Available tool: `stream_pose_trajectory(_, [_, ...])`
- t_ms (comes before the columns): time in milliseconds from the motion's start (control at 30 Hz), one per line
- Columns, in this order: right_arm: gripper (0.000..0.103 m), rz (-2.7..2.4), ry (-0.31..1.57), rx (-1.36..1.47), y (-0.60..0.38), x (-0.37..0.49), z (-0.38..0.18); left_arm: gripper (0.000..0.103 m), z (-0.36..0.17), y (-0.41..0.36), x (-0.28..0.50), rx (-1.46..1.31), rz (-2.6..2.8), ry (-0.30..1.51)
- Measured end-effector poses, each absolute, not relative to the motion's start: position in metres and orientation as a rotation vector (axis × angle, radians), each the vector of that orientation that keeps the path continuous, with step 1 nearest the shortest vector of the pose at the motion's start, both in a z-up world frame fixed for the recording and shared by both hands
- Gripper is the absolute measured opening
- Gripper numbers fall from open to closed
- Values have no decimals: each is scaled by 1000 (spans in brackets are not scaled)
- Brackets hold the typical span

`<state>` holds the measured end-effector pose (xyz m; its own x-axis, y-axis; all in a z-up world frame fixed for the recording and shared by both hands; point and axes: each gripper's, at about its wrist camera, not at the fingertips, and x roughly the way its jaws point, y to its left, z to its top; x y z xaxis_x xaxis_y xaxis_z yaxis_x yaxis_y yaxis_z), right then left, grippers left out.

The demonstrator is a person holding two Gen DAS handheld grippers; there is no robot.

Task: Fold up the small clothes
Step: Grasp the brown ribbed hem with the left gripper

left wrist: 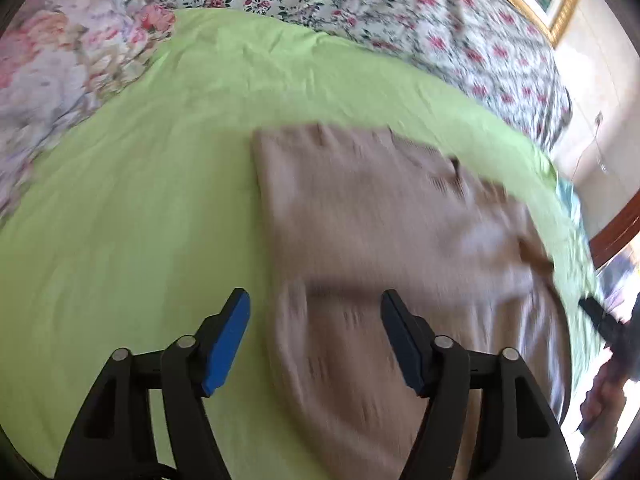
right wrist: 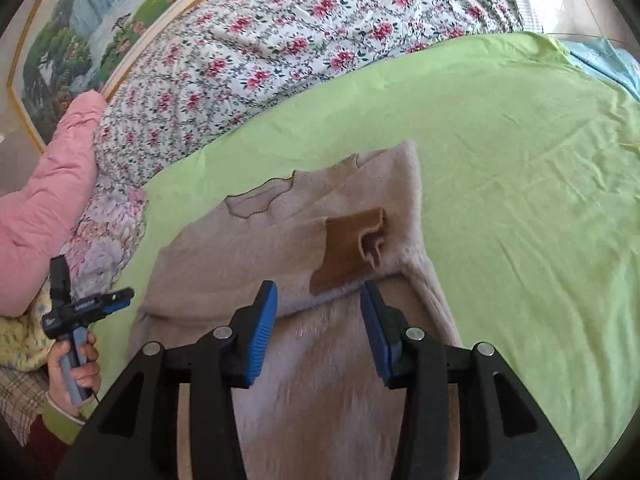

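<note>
Beige sweater (right wrist: 248, 264) lies part-folded on the green sheet (right wrist: 520, 184), one sleeve w/ brown cuff (right wrist: 348, 252) laid across its body. Right gripper (right wrist: 318, 324) hovers just below that cuff, jaws apart, holding nothing. Left gripper (left wrist: 316, 332) hovers over the sweater's left edge, jaws apart too, empty; view is blurry. Judgement: pinch both near corners evenly, lift low, fold toward the neckline. Floral quilt (right wrist: 280, 52) beyond the sweater, framed painting (right wrist: 92, 36) behind it.

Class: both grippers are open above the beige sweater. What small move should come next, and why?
Probably lower the right gripper to pinch the folded sleeve edge beside the brown cuff. The beige sweater is only partly folded on the green sheet, and neither gripper holds anything.
</note>
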<state>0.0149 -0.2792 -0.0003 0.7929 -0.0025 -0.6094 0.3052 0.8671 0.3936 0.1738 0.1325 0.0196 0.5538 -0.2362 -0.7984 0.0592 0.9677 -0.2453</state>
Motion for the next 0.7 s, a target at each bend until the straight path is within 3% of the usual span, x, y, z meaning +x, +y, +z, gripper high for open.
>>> stream_pose_trajectory(300, [45, -164, 677, 490, -249, -46, -9, 79, -7, 84, 57, -213, -176, 1143])
stream_pose_trajectory(567, [45, -136, 692, 455, -215, -86, -17, 79, -32, 31, 36, -101, -174, 1273])
stream_pose_trajectory(667, [45, -122, 699, 469, -209, -97, -22, 68, -40, 29, 29, -31, -138, 1237])
stream_pose_trajectory(700, [45, -121, 700, 471, -208, -100, -23, 54, -39, 32, 23, -17, -135, 1217])
